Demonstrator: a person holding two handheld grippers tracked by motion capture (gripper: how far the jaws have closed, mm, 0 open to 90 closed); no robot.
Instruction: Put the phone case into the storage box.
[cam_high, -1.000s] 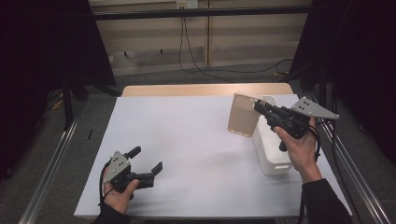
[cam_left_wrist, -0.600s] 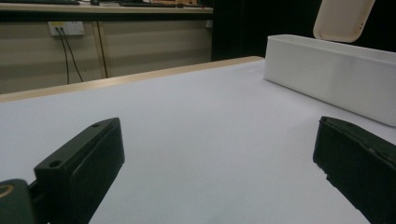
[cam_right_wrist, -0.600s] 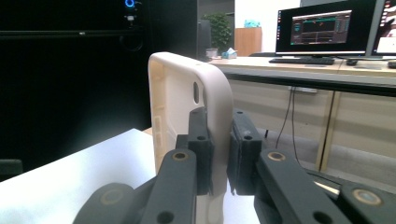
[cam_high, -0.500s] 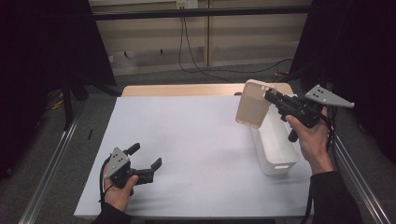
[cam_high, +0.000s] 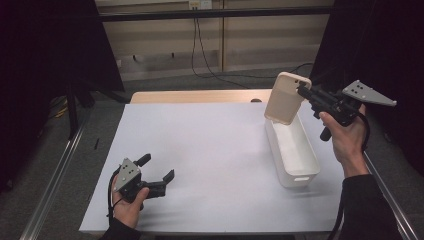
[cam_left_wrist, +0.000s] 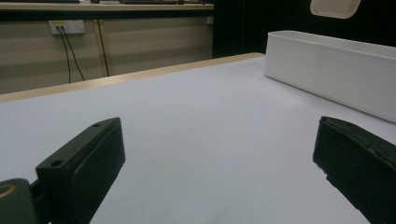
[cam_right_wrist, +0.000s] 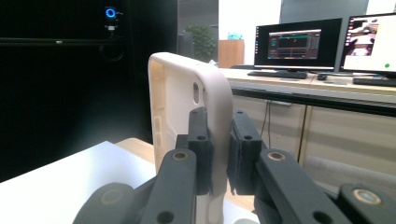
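Black grippers (cam_high: 306, 95) with grey triangular plates, black sleeves (cam_high: 367, 207).

Lab setting, white-covered table (cam_high: 210, 150) ringed by black curtains (cam_high: 45, 60), lit computer monitors (cam_right_wrist: 299, 44) on a desk (cam_right_wrist: 327, 88) behind

A white sheet (cam_high: 210, 150) covers the table across the middle of the high view, a strip of bare wooden edge (cam_high: 200, 96) showing along its far side. Above that, cables (cam_high: 200, 45) hang down the panelled wall from a socket (cam_high: 196, 4) at top centre. In the right gripper view, two lit monitors (cam_right_wrist: 299, 44) and a keyboard (cam_right_wrist: 278, 73) sit on a desk at upper right.
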